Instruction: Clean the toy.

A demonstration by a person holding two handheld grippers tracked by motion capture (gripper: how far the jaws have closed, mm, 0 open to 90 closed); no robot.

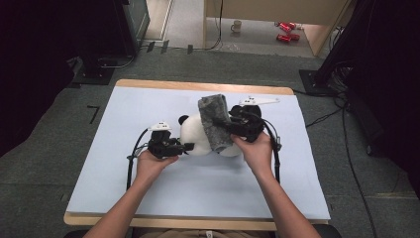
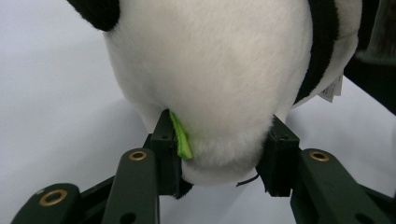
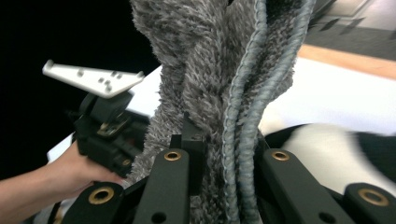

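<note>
Nearest the high camera, two bare forearms came up from the near edge of the table [image 1: 297,218], each hand on a gripper. Left gripper [image 1: 185,147] sat left of centre, jaws pointing right into the plush panda [image 1: 195,134]; in the left gripper view its jaws were clamped on the panda's white rounded end [image 2: 210,84], both pads pressed into the fur, a small green tag [image 2: 181,137] caught at the left pad. Right gripper [image 1: 229,130] sat just right of the panda, slightly farther back, jaws squeezed narrow on a grey fuzzy towel [image 1: 214,121]; the right gripper view showed the towel [image 3: 210,93] bunched upright between the jaws, its stitched blue-grey hem running down the middle. The towel draped over the panda's right side, touching it. The panda lay at mid-table on the white sheet [image 1: 148,104], black ear to the far left, a white label [image 2: 332,88] at its side. Both grippers were close together, panda between them. Open sheet lay all around: wide room left of the left hand, a good strip right of the right hand, a band along the near edge, a narrower band to the far wooden edge. Cables trailed from both grippers toward the near side. Off the table, on the far floor, stood a mug [image 1: 236,26] and red cans [image 1: 286,30], well apart from the work.
</note>
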